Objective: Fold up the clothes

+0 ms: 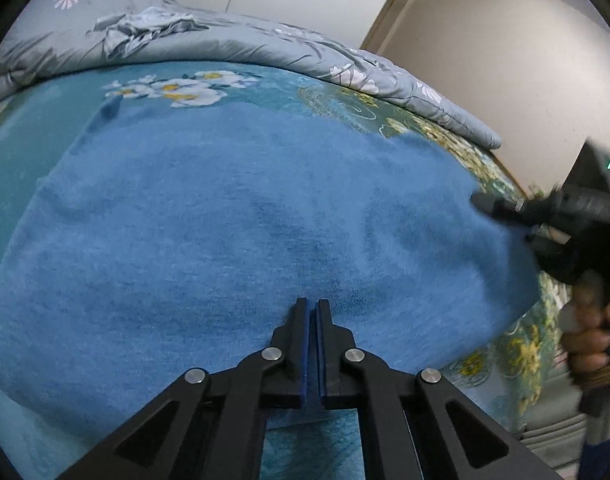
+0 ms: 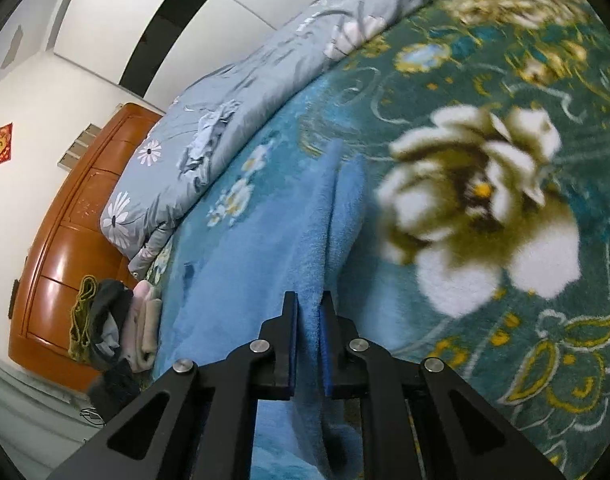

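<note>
A blue fleecy garment [image 1: 225, 220] lies spread on a teal floral bedspread [image 1: 265, 92]. My left gripper [image 1: 313, 302] rests on the garment close to its near edge. Its jaws are shut, with a thin strip of the blue cloth between the pads. In the right wrist view, my right gripper [image 2: 310, 296] is shut on a raised fold of the same garment [image 2: 245, 260]. The cloth stands up in a ridge ahead of the fingers. The right gripper [image 1: 481, 202] also shows blurred at the garment's right edge, with a person's hand [image 1: 589, 340] on its handle.
A rolled grey floral quilt [image 1: 185, 40] runs along the far side of the bed [image 2: 485, 360]. A pile of other clothes [image 2: 117, 328] sits at the bed's end beside an orange wooden board [image 2: 65, 240]. White walls stand behind.
</note>
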`<state>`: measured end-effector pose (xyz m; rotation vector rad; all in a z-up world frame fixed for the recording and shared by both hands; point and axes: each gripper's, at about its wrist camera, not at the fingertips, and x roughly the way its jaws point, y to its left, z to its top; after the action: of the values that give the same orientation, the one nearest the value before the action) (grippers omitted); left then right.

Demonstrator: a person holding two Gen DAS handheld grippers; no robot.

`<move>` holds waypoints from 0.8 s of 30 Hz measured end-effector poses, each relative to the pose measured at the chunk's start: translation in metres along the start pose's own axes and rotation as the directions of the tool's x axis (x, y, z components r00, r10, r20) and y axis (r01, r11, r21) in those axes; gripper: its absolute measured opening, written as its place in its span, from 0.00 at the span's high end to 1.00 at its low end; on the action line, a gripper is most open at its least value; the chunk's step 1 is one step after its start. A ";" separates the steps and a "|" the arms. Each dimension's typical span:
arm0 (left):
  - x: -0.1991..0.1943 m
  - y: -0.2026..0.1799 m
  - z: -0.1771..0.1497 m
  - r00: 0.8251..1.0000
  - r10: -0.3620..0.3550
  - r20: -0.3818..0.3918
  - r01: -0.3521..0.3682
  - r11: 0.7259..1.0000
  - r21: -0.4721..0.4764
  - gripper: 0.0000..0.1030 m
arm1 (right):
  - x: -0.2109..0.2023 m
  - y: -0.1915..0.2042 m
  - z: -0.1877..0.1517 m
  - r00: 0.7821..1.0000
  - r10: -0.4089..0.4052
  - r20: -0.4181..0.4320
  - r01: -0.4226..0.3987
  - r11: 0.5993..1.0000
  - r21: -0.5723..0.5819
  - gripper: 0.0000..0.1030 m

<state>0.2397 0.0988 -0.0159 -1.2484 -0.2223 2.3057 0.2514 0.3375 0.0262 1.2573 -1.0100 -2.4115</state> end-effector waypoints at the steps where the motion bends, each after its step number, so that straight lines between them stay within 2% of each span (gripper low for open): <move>1: -0.004 0.003 -0.001 1.000 -0.016 0.007 0.016 1.000 -0.013 0.97 | -0.001 0.010 0.001 1.000 0.001 0.004 0.000 1.000 -0.015 0.91; 5: -0.034 0.021 -0.003 0.995 -0.069 0.069 0.074 0.994 -0.078 0.97 | 0.000 0.055 0.006 1.000 0.002 0.005 -0.002 0.996 -0.091 0.91; 10: -0.102 0.065 -0.005 0.974 -0.006 0.225 0.039 0.989 -0.146 0.98 | 0.019 0.120 0.006 1.000 -0.017 -0.011 0.015 0.979 -0.205 0.91; 14: -0.140 0.113 -0.014 0.956 0.042 0.290 0.038 0.963 -0.268 0.97 | 0.058 0.164 -0.007 0.996 -0.072 -0.050 0.056 0.960 -0.275 0.91; 20: -0.158 0.156 -0.037 0.954 0.072 0.292 0.045 0.926 -0.375 0.97 | 0.127 0.200 -0.046 0.977 -0.161 -0.139 0.102 0.927 -0.360 0.96; 22: -0.158 0.158 -0.041 0.955 0.077 0.286 0.040 0.924 -0.381 0.97 | 0.145 0.204 -0.057 0.967 -0.201 -0.157 0.127 0.913 -0.388 0.96; 24: -0.157 0.158 -0.044 0.957 0.071 0.283 0.043 0.925 -0.379 0.97 | 0.156 0.202 -0.065 0.961 -0.203 -0.188 0.120 0.917 -0.380 0.96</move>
<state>0.2911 -0.1199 0.0169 -1.0707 -0.8033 2.5344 0.1898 0.0820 0.0390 1.4732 -0.3801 -2.3576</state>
